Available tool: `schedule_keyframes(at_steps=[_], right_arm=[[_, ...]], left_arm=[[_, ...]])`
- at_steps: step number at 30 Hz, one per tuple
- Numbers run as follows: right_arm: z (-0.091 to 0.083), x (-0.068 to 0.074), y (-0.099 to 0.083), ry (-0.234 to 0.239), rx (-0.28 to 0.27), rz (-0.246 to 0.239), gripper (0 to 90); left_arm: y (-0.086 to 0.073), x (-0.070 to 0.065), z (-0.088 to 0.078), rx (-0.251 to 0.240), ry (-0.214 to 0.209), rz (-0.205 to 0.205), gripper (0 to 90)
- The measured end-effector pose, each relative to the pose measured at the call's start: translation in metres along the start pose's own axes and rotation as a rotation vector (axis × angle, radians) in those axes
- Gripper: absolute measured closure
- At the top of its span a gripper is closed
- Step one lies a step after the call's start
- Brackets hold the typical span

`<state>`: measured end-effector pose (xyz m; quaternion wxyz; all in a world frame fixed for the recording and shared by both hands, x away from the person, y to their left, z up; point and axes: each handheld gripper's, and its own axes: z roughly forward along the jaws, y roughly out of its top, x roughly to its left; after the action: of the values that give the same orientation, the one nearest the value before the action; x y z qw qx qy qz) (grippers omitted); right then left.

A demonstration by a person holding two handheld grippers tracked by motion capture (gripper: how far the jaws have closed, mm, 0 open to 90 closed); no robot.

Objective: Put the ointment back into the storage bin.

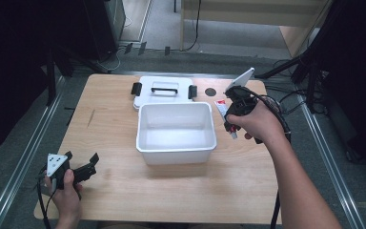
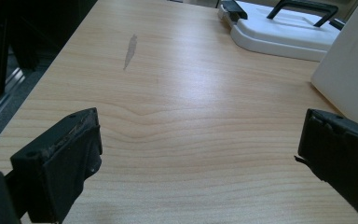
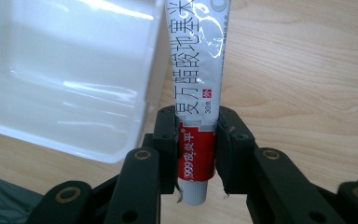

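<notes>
1. While the left gripper (image 1: 83,172) rests low on the table (image 1: 109,119) near its front left corner, its jaws stand wide apart with nothing between them, as the left gripper view shows bare wood in the gap.
2. The right gripper (image 3: 196,149) is clamped on a white and red ointment tube (image 3: 198,93), its pads pressing the red band just above the grey cap.
3. In the high view the tube (image 1: 222,110) hangs in the air just beside the right wall of the white bin (image 1: 176,143), with the right gripper (image 1: 233,117) held above the table.
4. The bin stands open at the middle of the table, its inside bare.
5. The bin's white lid (image 1: 164,90), with a black handle and black clasps, lies flat behind the bin, touching its rear rim.
</notes>
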<state>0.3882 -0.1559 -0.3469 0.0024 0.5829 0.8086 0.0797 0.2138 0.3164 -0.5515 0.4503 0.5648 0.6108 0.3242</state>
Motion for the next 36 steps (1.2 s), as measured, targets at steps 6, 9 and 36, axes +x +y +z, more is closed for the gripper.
schedule_keyframes(at_steps=[6,9,36], right_arm=[[-0.004,0.017,0.006,0.013,-0.013,-0.053,72.7],[-0.004,0.022,0.007,0.022,-0.018,-0.071,72.7],[0.026,0.062,0.011,0.086,-0.005,-0.447,72.5]], left_arm=[[0.000,0.000,0.000,0.000,-0.002,-0.001,0.3],[0.000,0.000,0.000,0.000,-0.002,-0.002,0.4],[0.000,0.001,0.000,0.002,-0.005,-0.005,0.4]])
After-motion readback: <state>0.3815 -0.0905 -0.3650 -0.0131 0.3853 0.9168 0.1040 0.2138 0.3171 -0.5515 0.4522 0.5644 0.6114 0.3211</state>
